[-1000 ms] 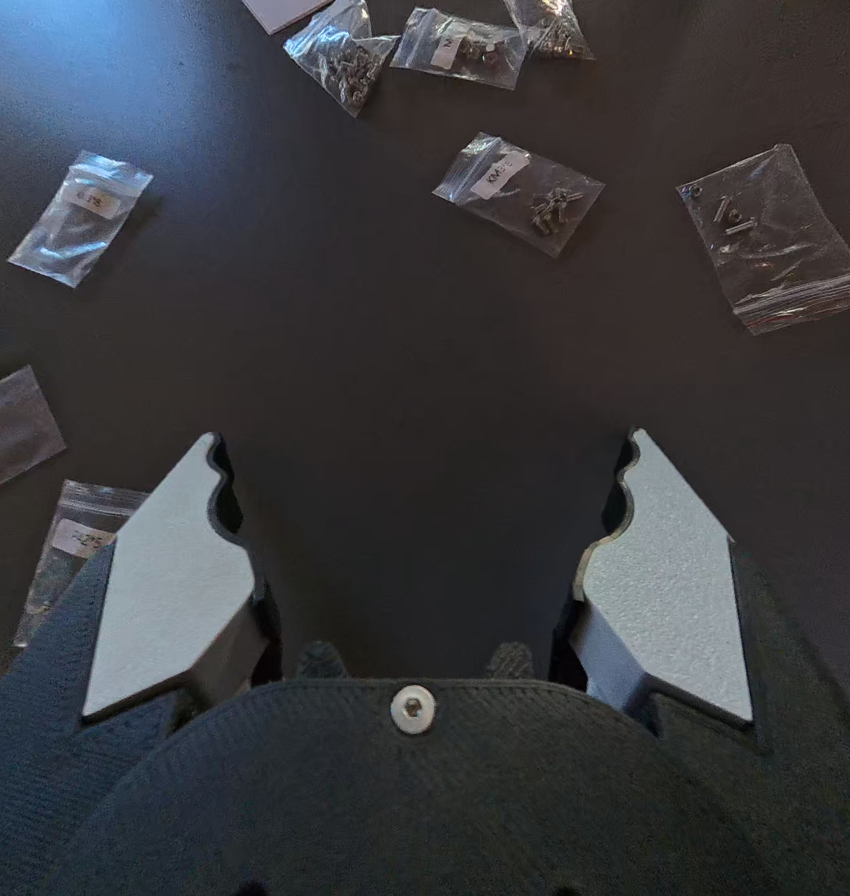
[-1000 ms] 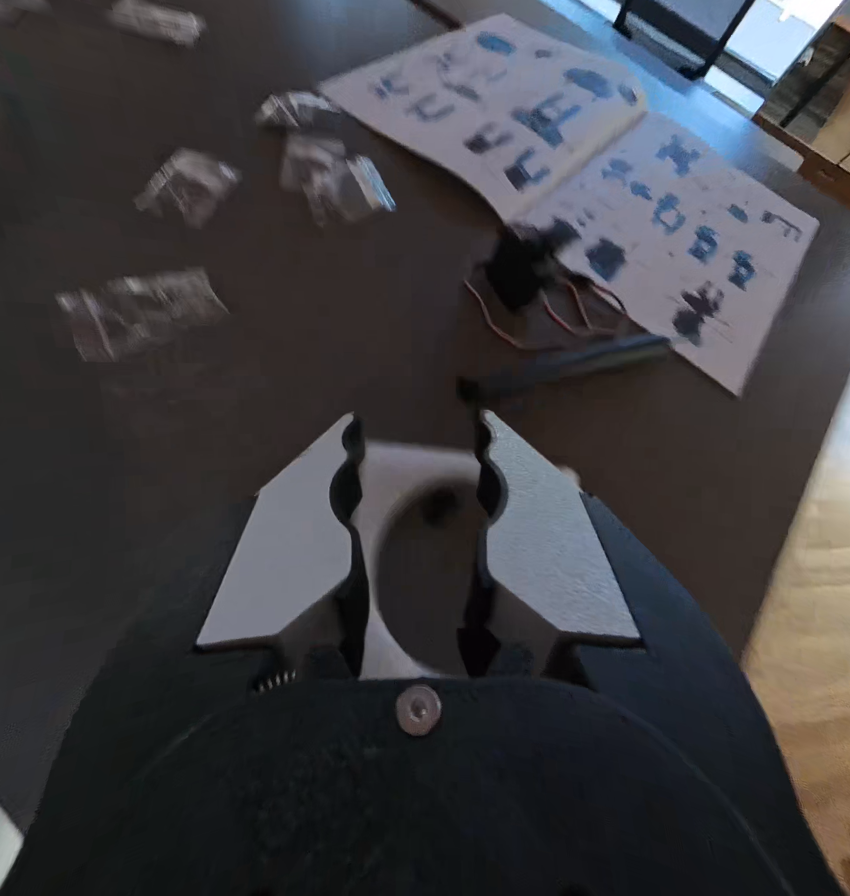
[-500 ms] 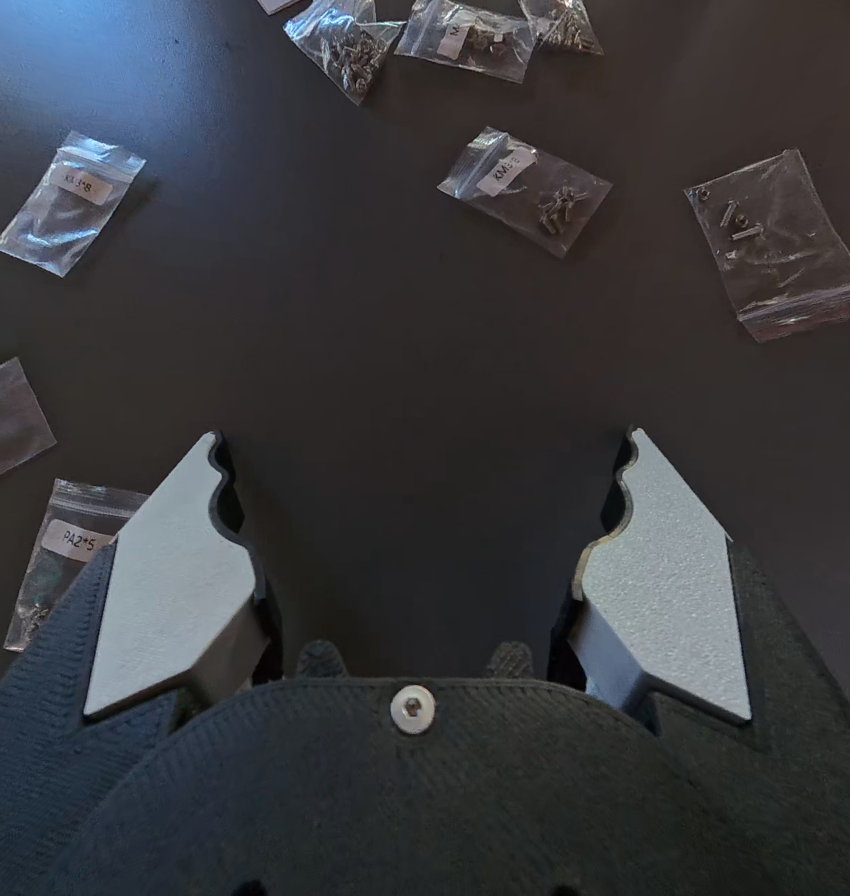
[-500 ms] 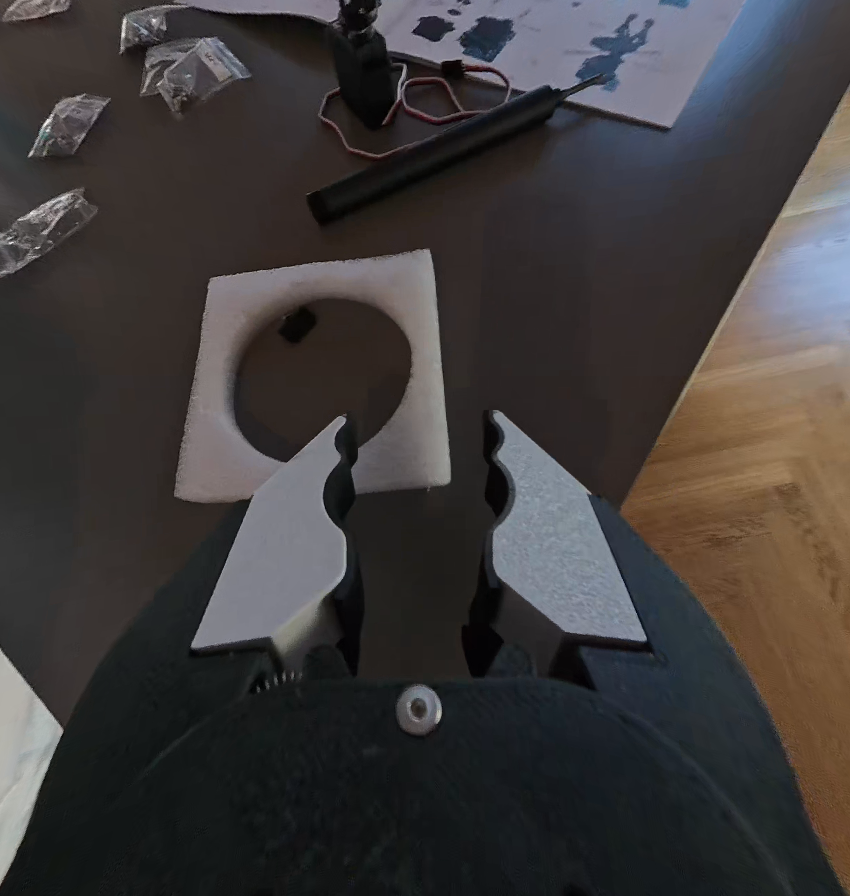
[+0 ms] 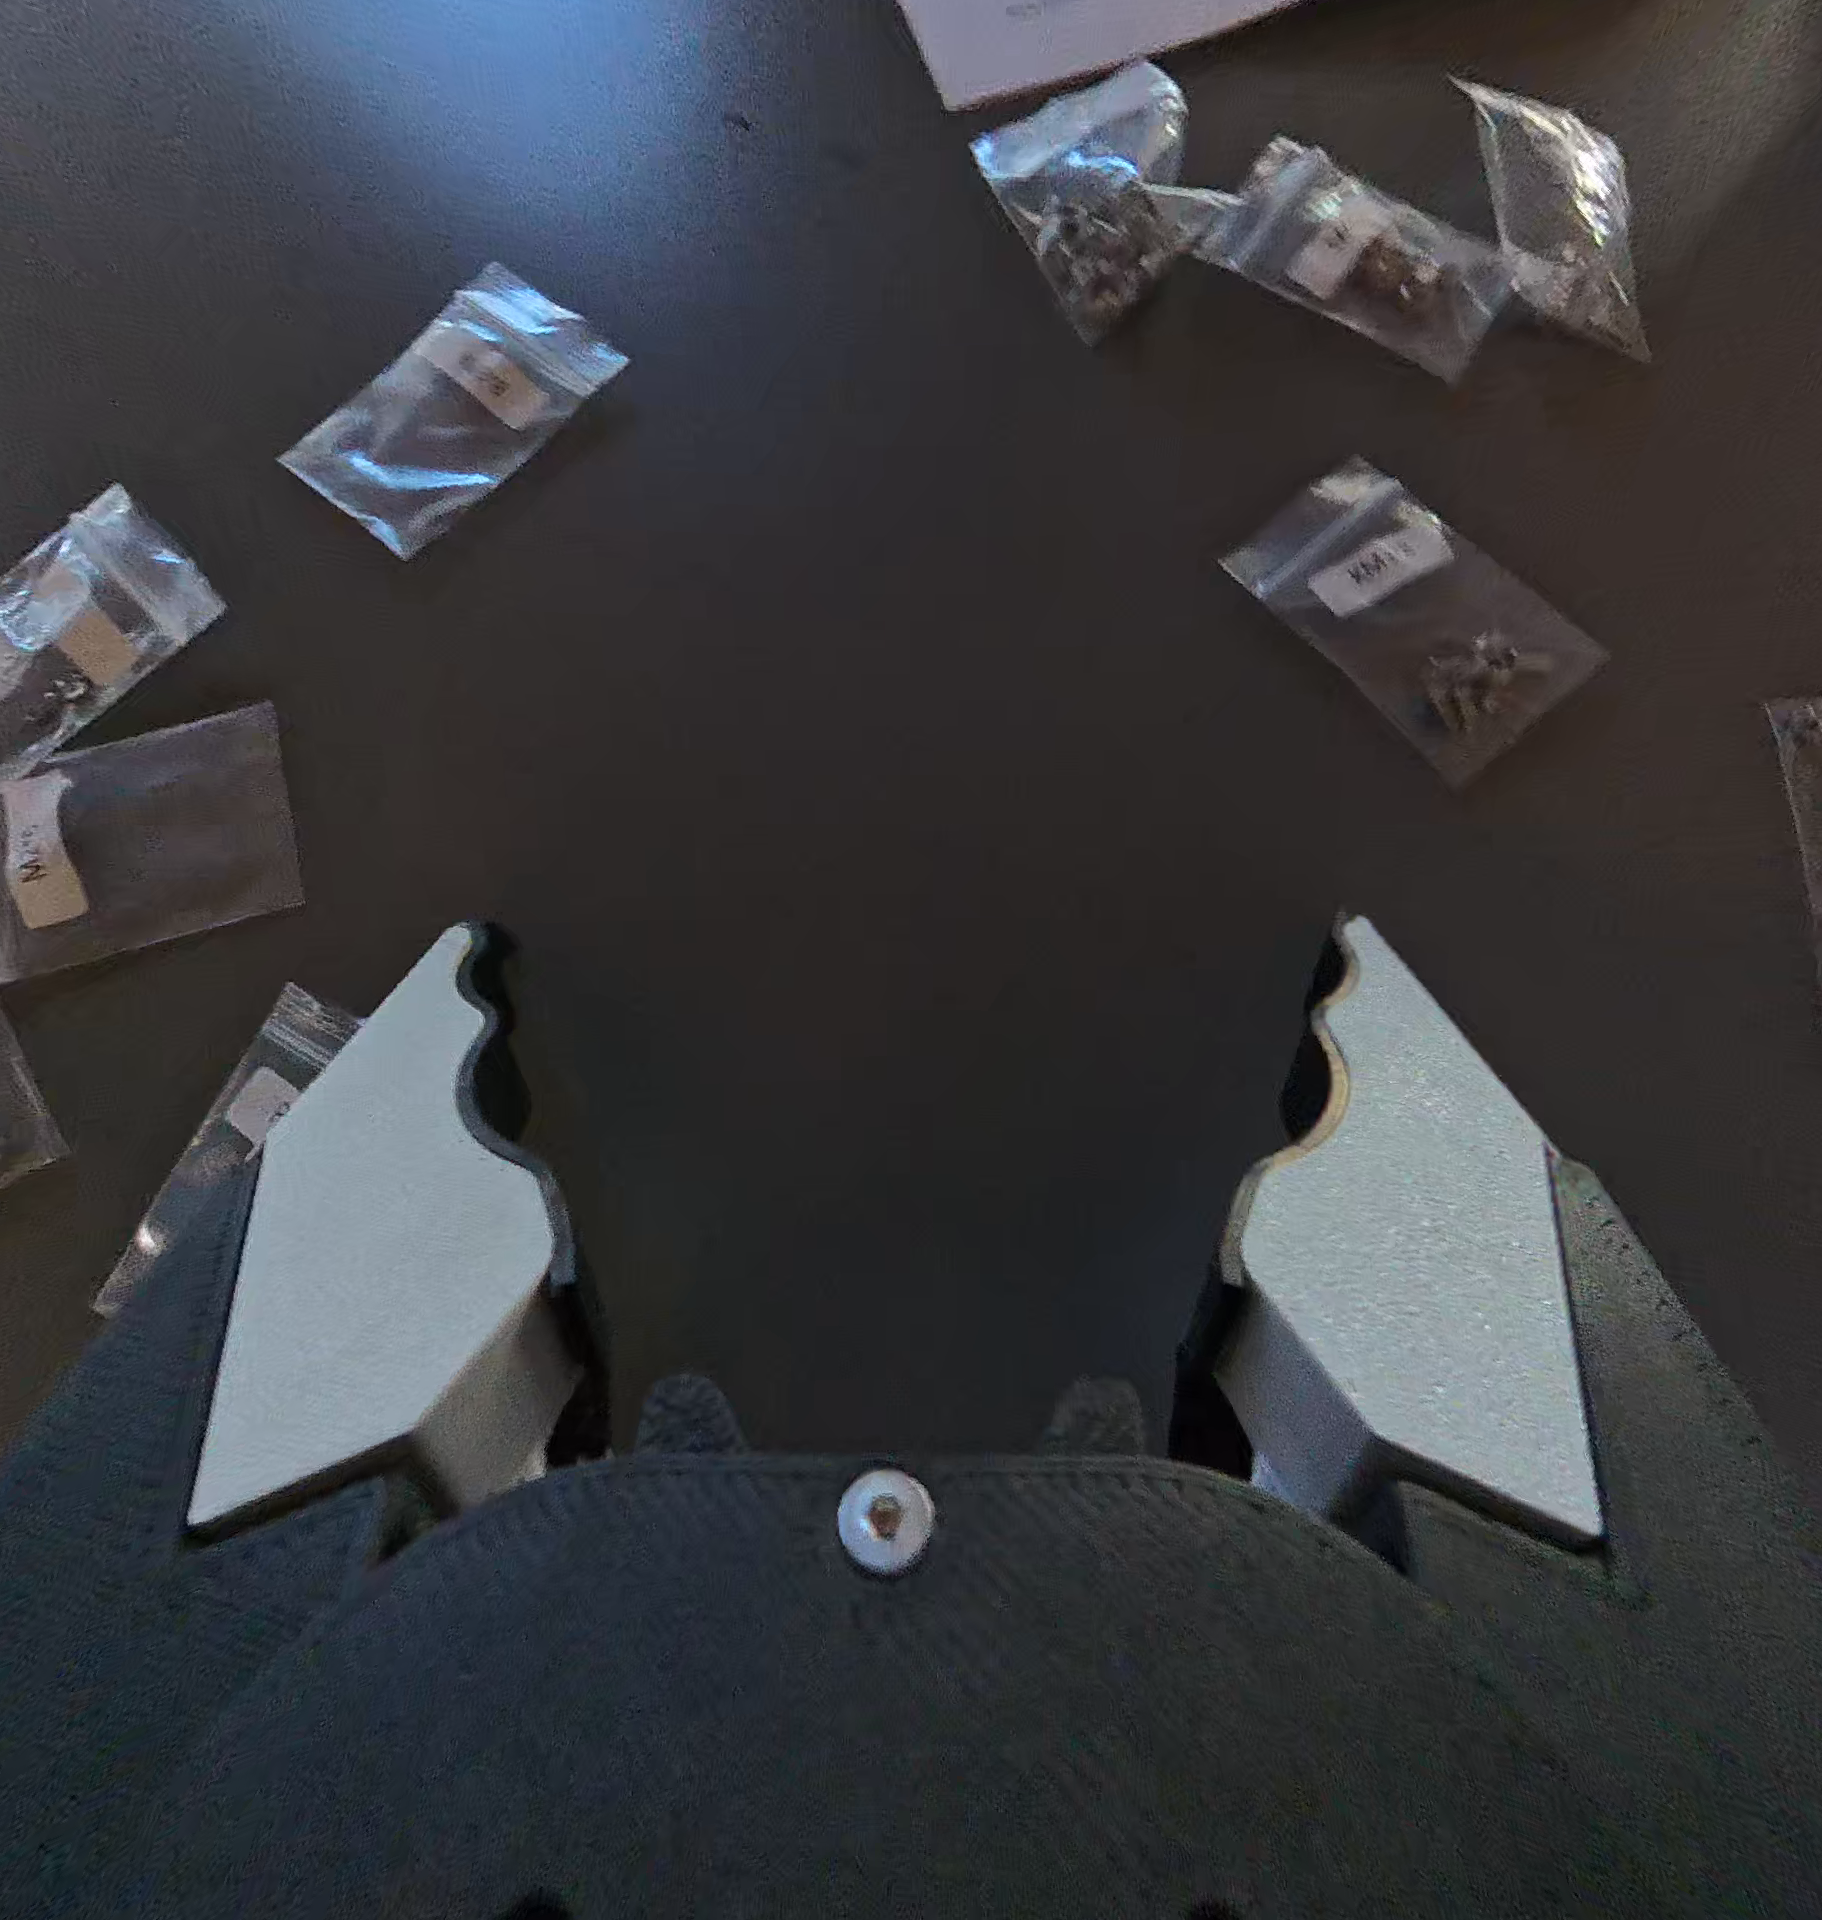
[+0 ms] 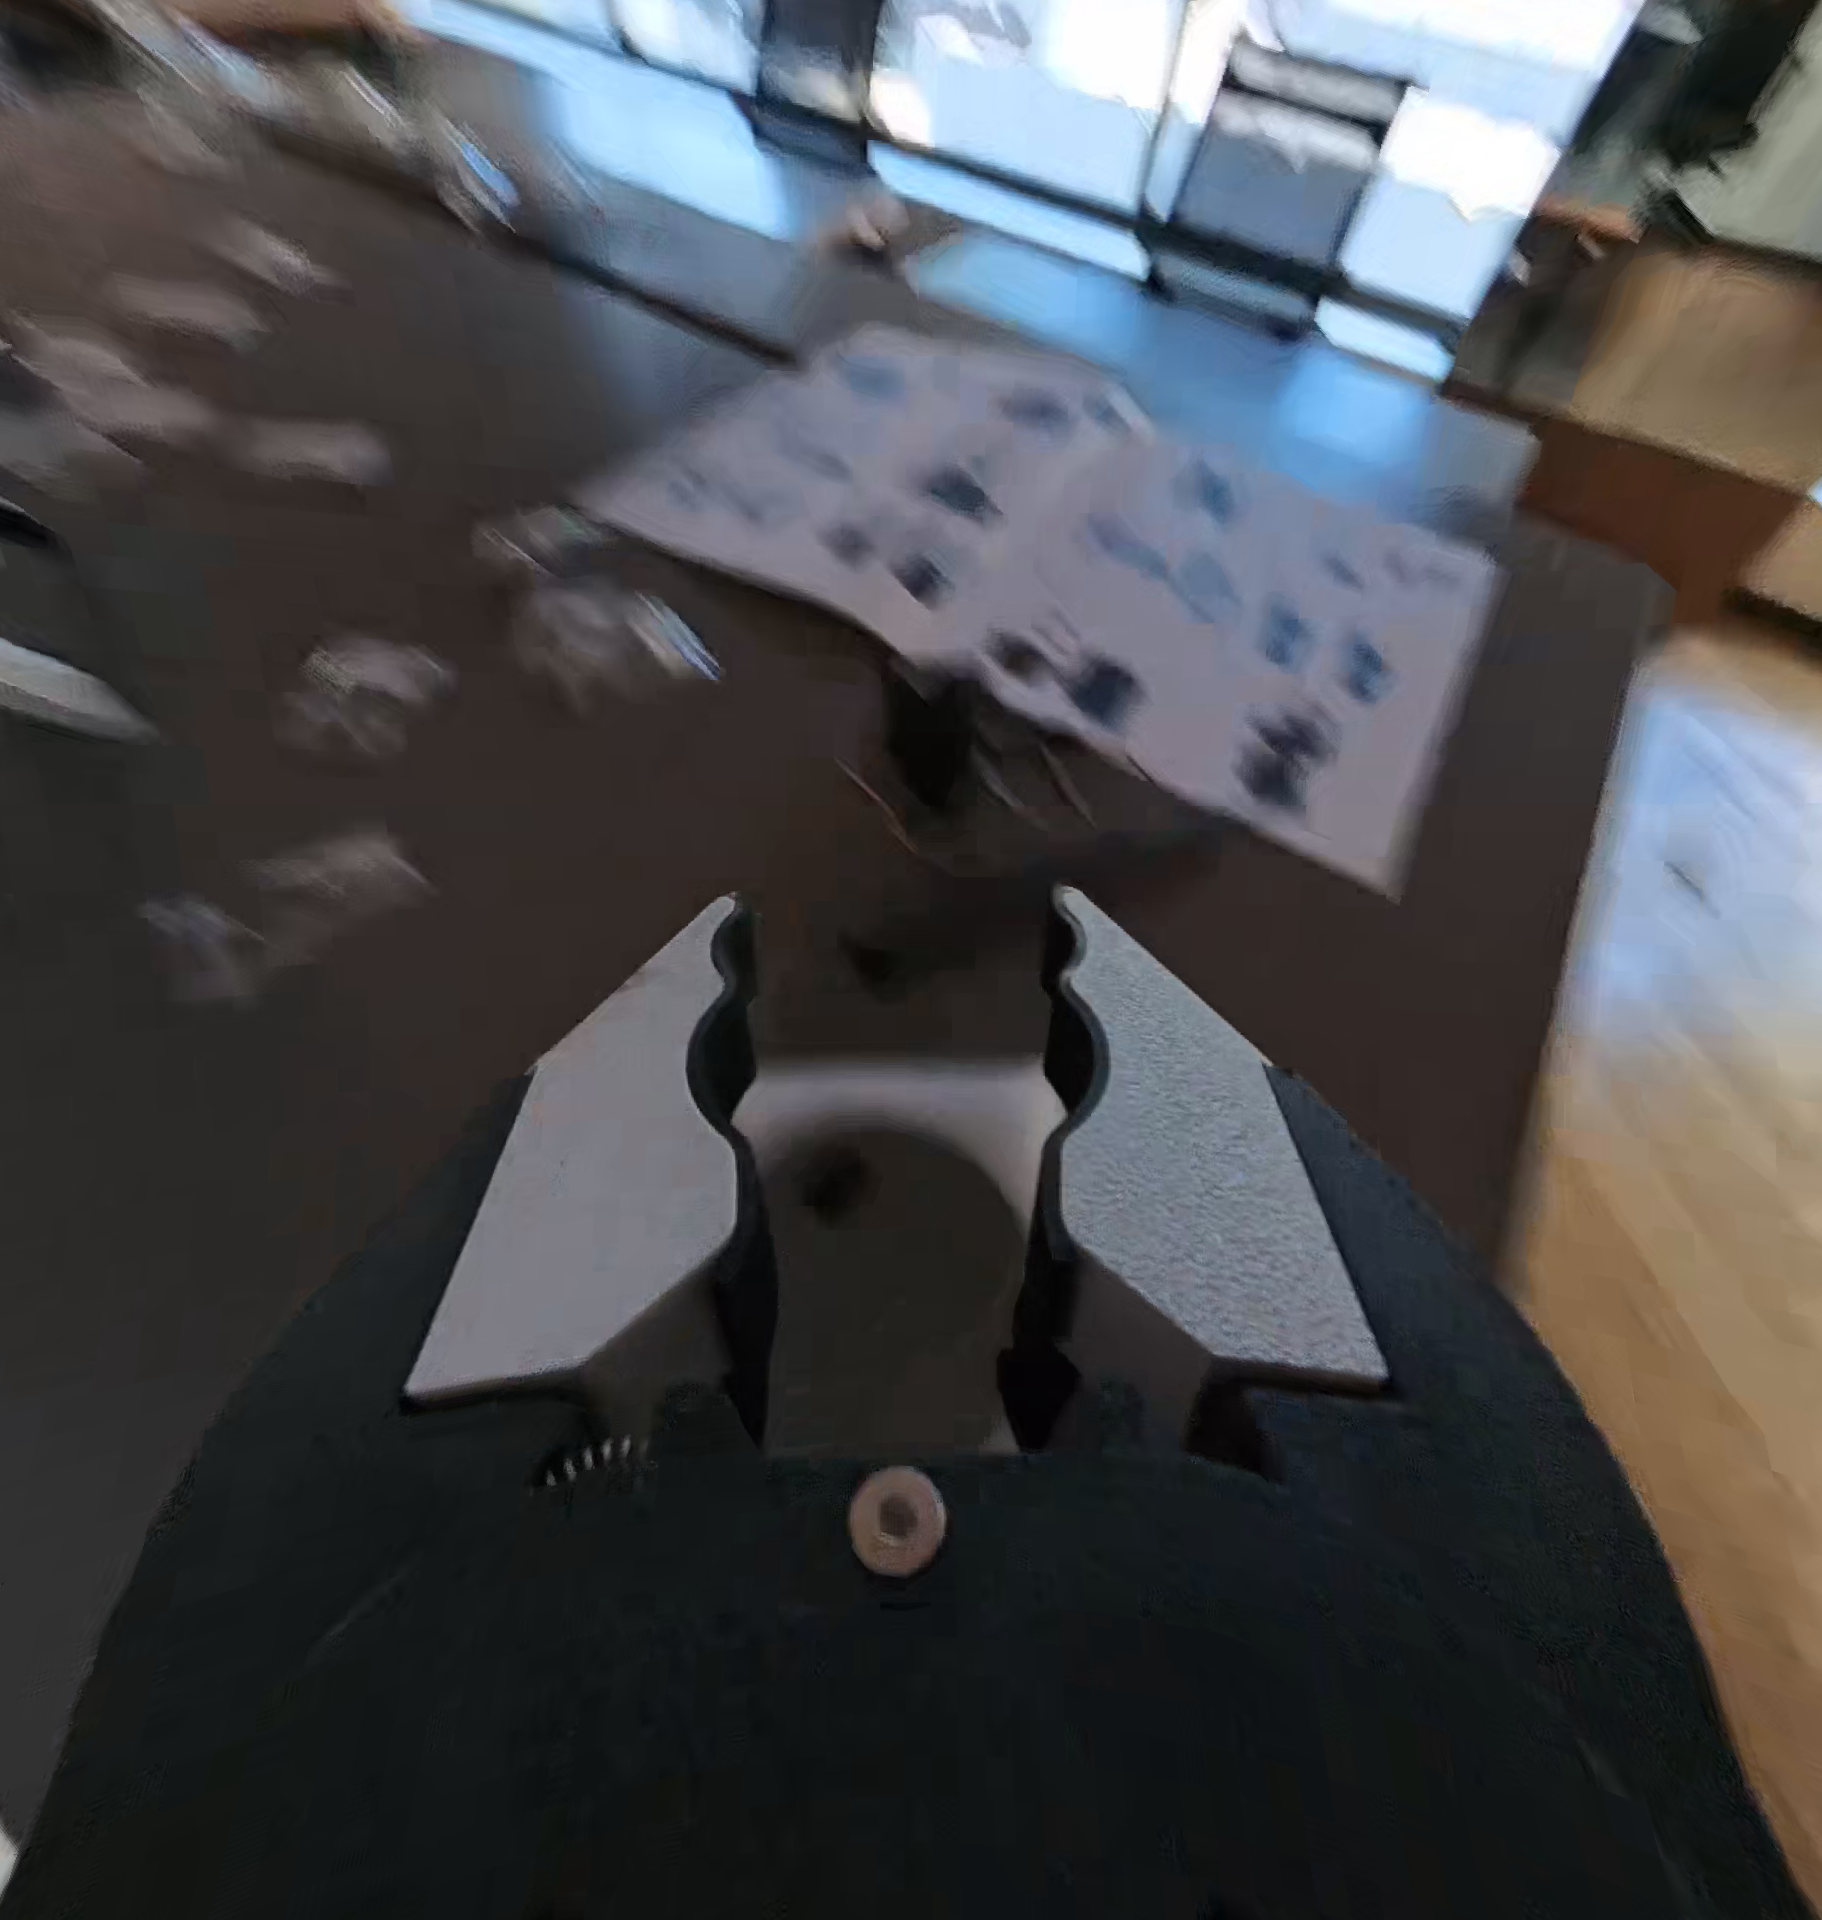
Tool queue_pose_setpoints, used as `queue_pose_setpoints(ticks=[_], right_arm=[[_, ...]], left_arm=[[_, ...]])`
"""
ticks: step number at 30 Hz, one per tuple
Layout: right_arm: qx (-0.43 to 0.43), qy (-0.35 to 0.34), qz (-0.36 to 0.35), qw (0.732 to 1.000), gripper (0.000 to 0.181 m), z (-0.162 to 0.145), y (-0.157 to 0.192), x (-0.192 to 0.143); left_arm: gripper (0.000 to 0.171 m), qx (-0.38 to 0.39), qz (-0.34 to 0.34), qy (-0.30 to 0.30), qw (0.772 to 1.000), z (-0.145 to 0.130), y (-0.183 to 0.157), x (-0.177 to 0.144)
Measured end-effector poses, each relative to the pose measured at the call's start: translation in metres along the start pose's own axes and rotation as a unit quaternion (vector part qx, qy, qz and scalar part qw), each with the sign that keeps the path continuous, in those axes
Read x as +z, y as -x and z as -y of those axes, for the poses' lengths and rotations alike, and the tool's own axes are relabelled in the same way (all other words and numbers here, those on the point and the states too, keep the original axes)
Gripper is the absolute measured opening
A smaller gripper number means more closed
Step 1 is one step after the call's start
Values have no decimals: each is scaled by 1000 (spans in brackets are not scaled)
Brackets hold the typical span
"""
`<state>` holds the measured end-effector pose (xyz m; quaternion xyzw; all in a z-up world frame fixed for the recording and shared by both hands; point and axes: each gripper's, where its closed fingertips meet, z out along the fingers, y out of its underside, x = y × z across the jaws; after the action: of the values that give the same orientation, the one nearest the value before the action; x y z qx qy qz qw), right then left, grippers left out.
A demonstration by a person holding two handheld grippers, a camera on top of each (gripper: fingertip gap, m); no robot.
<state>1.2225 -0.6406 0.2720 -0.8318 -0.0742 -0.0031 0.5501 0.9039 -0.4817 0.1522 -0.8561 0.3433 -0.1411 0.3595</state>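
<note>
My left gripper (image 5: 912, 935) is open wide and empty, above a bare patch of the dark table (image 5: 886, 623). Small clear bags of screws lie around it. One labelled bag (image 5: 450, 405) is ahead left and another (image 5: 1406, 613) is ahead right. One bag (image 5: 263, 1101) lies partly under my left finger. My right gripper (image 6: 899, 904) is partly open and empty. A white foam square with a round hole (image 6: 886, 1101) shows between its fingers, lying on the table below. A small black piece (image 6: 834, 1184) sits inside the hole. The right wrist view is blurred.
Three bags (image 5: 1302, 229) cluster at the top right by a white paper corner (image 5: 1073, 42). More bags (image 5: 107, 831) lie at the left. An open booklet (image 6: 1094, 561), a black part with wires (image 6: 928, 727) and blurred bags (image 6: 367, 686) lie ahead. The table edge and wood floor (image 6: 1717, 935) are to the right.
The left gripper has swung left, so the bags have shifted right in its view. The right gripper has tilted up from looking down on the foam square, which now sits between its fingers.
</note>
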Motion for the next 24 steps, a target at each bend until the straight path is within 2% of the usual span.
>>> queue_pose_setpoints(ticks=[2,4,6,10,12,13,14,18,24], right_arm=[[11,-22,74,997,56,30,62,40],[10,33,118,992,64,18,107,90],[11,101,132,986,71,-7,127,130],[35,121,95,987,72,-24,121,166],[44,144,77,986,93,-34,116,175],[34,140,64,987,100,-32,112,177],[29,157,54,986,116,-37,109,179],[15,167,59,984,133,-39,111,182],[13,174,62,983,143,-41,115,183]], left_arm=[[148,-16,12,-2,1000,4,5,3],[155,-14,17,9,1000,4,6,8],[156,-18,22,12,1000,5,7,10],[157,-25,29,11,999,7,8,12],[157,-26,30,11,999,7,8,12],[157,-26,30,11,999,7,8,12],[158,-25,29,11,999,7,7,12],[158,-24,28,11,999,7,7,12],[157,-25,30,9,999,6,7,11]])
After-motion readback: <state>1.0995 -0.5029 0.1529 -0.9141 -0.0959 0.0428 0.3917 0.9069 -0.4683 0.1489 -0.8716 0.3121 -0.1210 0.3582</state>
